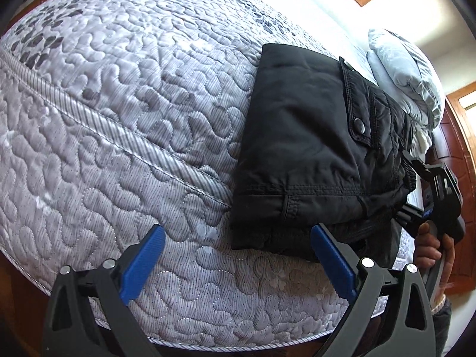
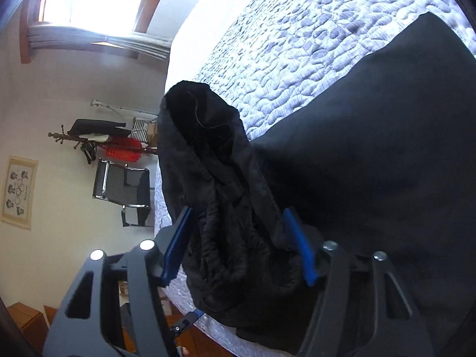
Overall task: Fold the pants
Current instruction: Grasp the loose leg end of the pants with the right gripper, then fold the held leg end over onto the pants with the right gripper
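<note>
The left tool (image 1: 236, 263), low in the frame, stands apart and empty, the folded pants (image 1: 315, 148) on the mattress (image 1: 119, 119) just up-right of it. The right tool (image 2: 238, 247) seems clamped on the bunched waistband end, so it is nearer.

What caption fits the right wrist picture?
Right gripper closed around a bunched edge of the black pants on the quilted mattress.
</note>
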